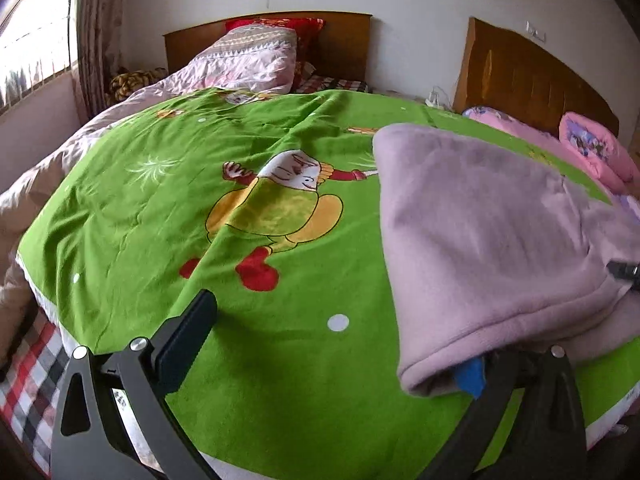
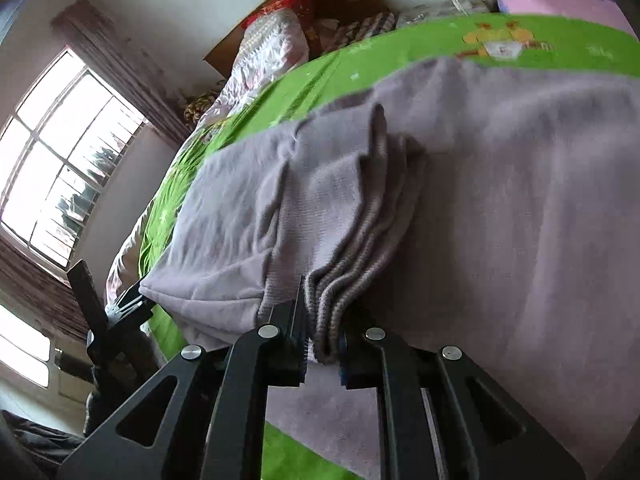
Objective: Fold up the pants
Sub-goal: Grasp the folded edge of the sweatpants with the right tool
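A bed point(image 1: 120, 240) under a green cartoon-print blanket point(image 1: 248, 320) carries the pants point(image 1: 480, 232): soft mauve fleece, folded into thick layers, lying on the blanket's right side with the long axis running from the near edge toward the headboard point(image 1: 532, 76). The right tongs point(image 2: 322, 344) are clamped on the ribbed cuffs point(image 2: 344, 296). The left tongs point(image 1: 336, 344) stand wide apart, one finger hidden under the pants' near corner.

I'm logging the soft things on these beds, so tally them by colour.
Green cartoon blanket: 1
Lilac pants: 1
Pink pillows: 2
Red cushion: 1
Pale patterned quilt: 1
Total: 6
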`<action>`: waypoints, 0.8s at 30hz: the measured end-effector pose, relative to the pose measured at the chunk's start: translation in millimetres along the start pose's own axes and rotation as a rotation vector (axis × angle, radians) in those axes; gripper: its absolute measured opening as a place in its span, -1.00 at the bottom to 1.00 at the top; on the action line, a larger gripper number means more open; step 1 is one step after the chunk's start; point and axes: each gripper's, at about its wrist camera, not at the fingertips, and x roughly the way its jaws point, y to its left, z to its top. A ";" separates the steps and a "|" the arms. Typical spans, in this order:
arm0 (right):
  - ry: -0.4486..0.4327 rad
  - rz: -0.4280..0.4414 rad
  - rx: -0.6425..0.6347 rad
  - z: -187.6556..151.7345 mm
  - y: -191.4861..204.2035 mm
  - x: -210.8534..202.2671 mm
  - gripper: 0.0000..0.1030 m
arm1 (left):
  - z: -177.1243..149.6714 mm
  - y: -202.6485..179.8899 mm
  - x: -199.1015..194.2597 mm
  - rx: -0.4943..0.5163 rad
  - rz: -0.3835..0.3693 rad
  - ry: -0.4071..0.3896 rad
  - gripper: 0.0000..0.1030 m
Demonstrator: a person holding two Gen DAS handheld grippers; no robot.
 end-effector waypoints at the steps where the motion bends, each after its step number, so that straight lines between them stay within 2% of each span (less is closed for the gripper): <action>1: -0.004 -0.002 -0.013 2.1 1.9 -2.0 -0.77 | 0.6 0.8 0.6 -0.005 -0.001 0.003 0.97; 7: -0.062 0.003 -0.059 1.2 19.2 -26.7 -0.78 | -1.3 -1.3 -1.0 -0.023 0.022 0.000 0.97; 10: -0.044 -0.025 -0.029 -7.1 12.6 -19.9 -0.78 | -0.9 -5.4 -1.6 -0.015 0.026 0.010 0.97; 13: -0.009 -0.044 -0.008 -14.8 6.2 -8.2 -0.78 | 1.8 -13.2 -2.8 0.045 0.069 0.011 0.97; 17: -0.023 -0.050 -0.010 -15.8 5.1 -10.2 -0.78 | 4.8 -19.5 -5.4 0.106 0.107 0.019 0.97; 22: -0.073 -0.074 -0.063 -13.9 13.7 -21.1 -0.78 | 3.4 -42.2 -10.8 0.255 0.240 -0.018 0.97; 24: -0.029 -0.069 -0.026 -17.4 0.6 -9.4 -0.80 | 4.5 -39.4 -10.1 0.245 0.228 -0.010 0.97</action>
